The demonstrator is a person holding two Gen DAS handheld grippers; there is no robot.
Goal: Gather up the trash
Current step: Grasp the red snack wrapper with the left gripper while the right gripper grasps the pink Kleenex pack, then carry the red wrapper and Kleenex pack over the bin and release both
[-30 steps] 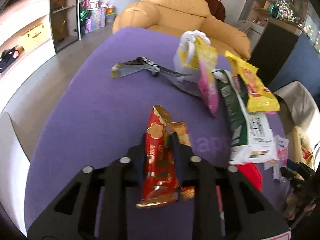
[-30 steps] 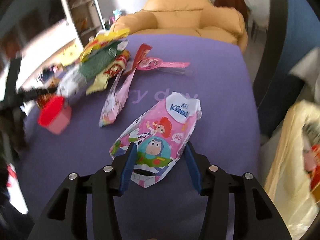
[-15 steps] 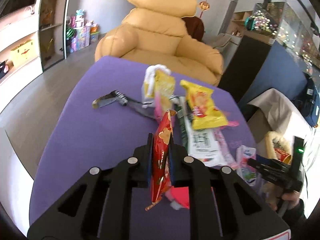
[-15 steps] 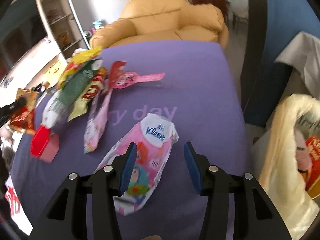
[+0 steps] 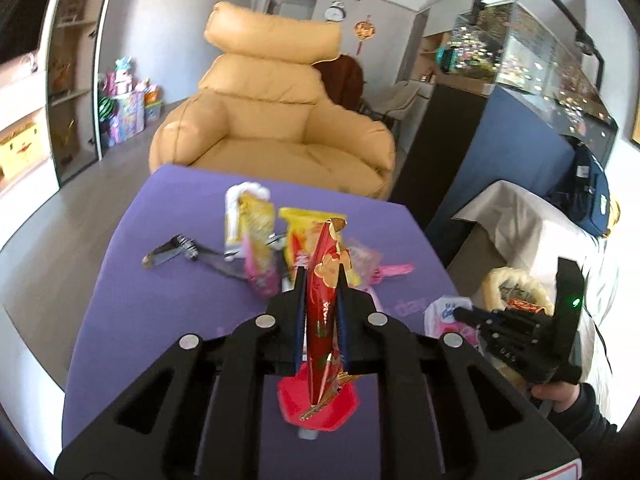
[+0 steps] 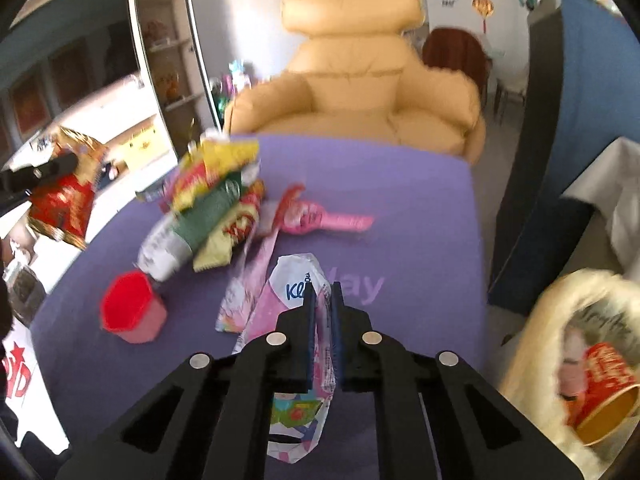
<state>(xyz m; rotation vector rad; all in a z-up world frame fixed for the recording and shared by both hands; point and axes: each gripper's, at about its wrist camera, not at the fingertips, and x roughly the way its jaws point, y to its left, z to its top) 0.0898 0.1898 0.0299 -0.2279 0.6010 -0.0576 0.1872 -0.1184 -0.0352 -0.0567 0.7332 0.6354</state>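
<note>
The pink tissue pack (image 6: 298, 292) carries blue lettering that begins "Kle"; the rest is hidden behind the tongs. On the purple table (image 6: 420, 240), pale printed letters read "lay" in the right wrist view and "day" in the left wrist view. Print on the red snack wrapper (image 5: 322, 312) and the other wrappers is too blurred to read.
</note>
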